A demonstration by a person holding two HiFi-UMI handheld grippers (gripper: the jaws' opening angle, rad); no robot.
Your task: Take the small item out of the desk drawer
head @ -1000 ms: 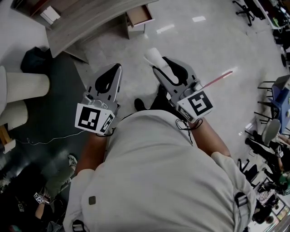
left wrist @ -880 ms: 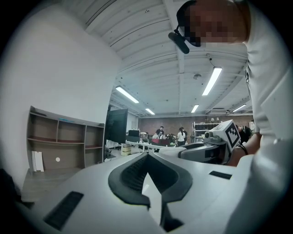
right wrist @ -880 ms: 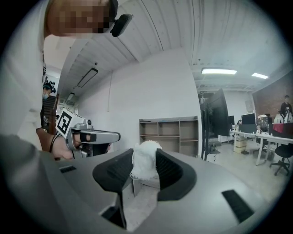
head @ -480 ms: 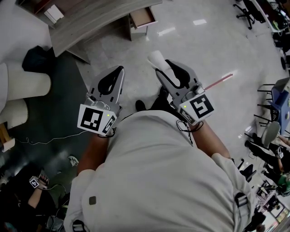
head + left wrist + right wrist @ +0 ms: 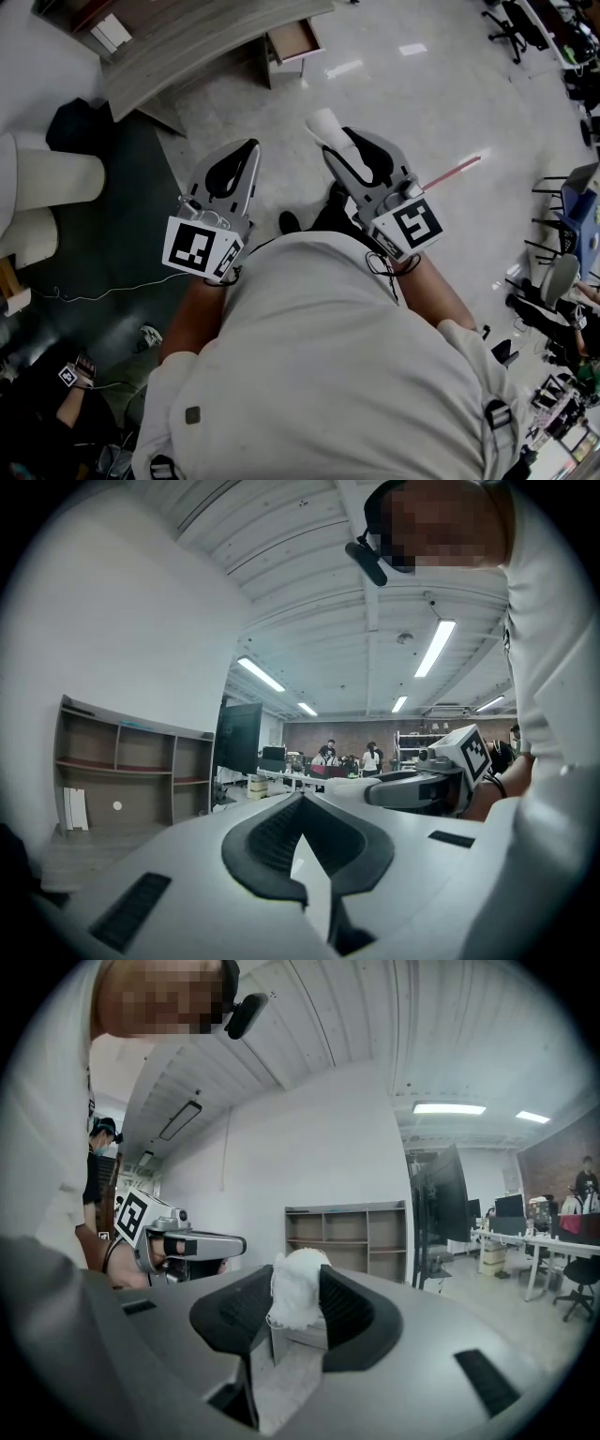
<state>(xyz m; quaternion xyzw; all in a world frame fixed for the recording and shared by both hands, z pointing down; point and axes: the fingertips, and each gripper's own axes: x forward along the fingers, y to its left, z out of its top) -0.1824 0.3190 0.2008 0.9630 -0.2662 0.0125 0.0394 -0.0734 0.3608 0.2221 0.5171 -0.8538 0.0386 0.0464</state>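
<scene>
**Carrying the Extracted Item Clear of the Drawer**

The right gripper (image 5: pixel 343 148) has its fingers (image 5: pixel 349 1309) partly open and pressed on one small white fluffy item (image 5: pixel 296 1290). The item sits between the two pads near their tips, and its upper end stands out past the fingertips. The left gripper (image 5: pixel 247 150) has its fingers (image 5: pixel 267 829) brought together at the tips with nothing between them. It hangs beside the right gripper and apart from it.

The drawer (image 5: pixel 291 36) stands open under the worktop (image 5: pixel 187 49), well ahead of both sets of fingertips. Below the fingers there is only floor (image 5: pixel 422 103). We judge the item to be out of the drawer already, so the step in hand is the carry.

Procedure for the carry:
1. We apply an even squeeze. The item looks soft, so it will likely compress, and we judge that a looser grip could let it slide out past the fingertips.
2. We hold the right fingers level and move them without jerks.
3. We hold the left fingers clear of the item.

Count:
- grippers: two
- white item: one
- open drawer: one
- worktop: one
</scene>
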